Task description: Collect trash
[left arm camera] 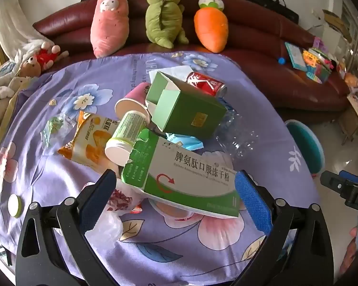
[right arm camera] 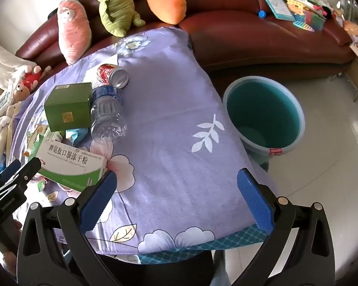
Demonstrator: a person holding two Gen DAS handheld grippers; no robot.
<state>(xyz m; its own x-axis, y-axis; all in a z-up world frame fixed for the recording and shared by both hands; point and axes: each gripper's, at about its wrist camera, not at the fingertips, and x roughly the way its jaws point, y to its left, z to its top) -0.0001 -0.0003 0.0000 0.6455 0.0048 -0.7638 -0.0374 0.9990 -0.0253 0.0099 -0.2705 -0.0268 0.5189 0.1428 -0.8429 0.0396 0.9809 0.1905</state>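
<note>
A heap of trash lies on the purple floral tablecloth: a white and green medicine box, a green carton, a red can, a pink paper cup, a white pill bottle, an orange snack bag and a clear plastic bottle. My left gripper is open, its fingertips flanking the medicine box's near end without pressing on it. My right gripper is open over bare cloth, with the clear bottle and can up to its left.
A teal bucket stands on the tiled floor just right of the table. A dark red sofa with plush toys runs behind. A crumpled white bag and a small cap lie near the left gripper.
</note>
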